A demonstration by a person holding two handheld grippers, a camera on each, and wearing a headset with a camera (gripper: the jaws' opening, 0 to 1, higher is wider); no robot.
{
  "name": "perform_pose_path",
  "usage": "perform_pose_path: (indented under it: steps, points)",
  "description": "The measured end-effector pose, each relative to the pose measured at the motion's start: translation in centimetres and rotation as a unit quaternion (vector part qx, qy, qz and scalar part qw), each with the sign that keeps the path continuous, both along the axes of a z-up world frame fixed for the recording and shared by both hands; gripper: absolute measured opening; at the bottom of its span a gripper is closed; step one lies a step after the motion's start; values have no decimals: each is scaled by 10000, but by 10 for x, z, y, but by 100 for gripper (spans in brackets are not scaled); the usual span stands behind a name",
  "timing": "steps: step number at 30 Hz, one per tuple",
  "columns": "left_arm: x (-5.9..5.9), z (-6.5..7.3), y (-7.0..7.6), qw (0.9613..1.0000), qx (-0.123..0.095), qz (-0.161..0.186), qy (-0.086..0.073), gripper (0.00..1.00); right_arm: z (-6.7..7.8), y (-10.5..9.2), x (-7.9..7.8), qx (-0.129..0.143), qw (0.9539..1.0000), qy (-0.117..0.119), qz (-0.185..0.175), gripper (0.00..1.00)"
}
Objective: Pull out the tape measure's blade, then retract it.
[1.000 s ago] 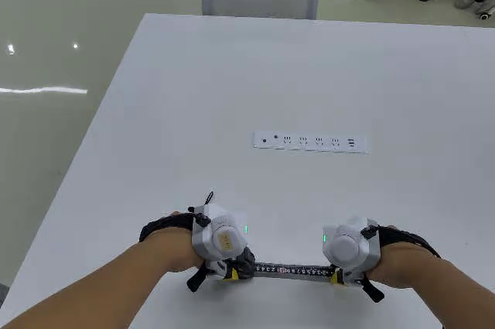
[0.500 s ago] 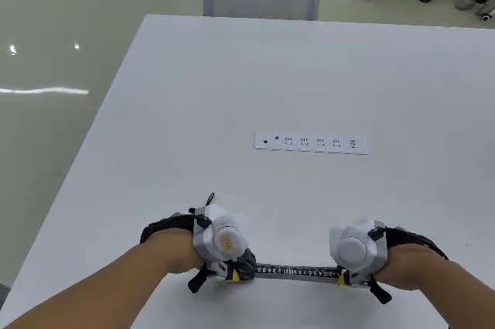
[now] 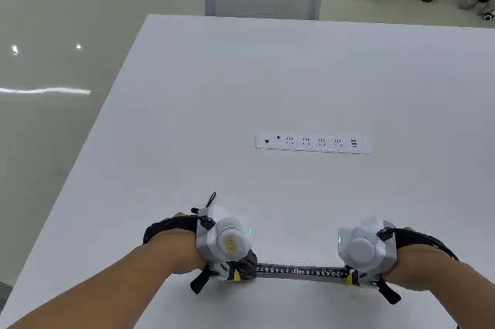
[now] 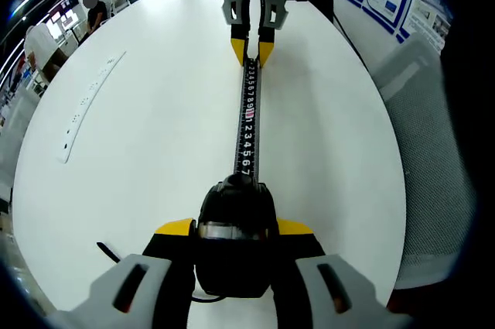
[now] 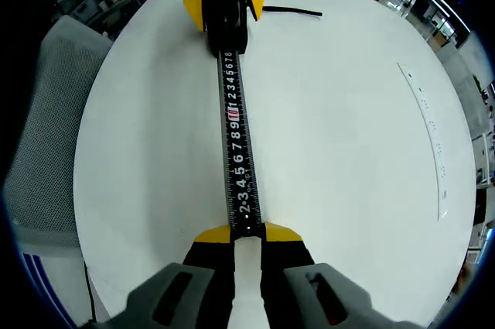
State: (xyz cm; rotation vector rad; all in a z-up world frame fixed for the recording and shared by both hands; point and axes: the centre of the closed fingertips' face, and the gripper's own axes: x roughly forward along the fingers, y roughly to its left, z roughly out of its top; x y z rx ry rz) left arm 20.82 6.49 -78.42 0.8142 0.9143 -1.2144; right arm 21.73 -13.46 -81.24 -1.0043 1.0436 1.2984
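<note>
Black case (image 4: 234,207) clamped in left gripper (image 4: 236,228); right gripper (image 5: 247,234) pinches blade (image 5: 234,143) tip. Blade out, numerals 2–9, red 10.

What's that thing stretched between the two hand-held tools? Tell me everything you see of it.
A tape measure: a black, rounded case clamped in the left tool, its blade drawn out straight along the white table. The blade looks like pale metal with black numerals and a red 10. The right tool pinches its end.
</note>
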Motion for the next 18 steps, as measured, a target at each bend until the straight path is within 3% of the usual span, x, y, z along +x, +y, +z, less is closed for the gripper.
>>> perform_pose_path:
  steps: [18]
  points:
    - [1,-2,0,10000,2,-25,1,33,1,-25,0,-94,9999,-26,-116,10]
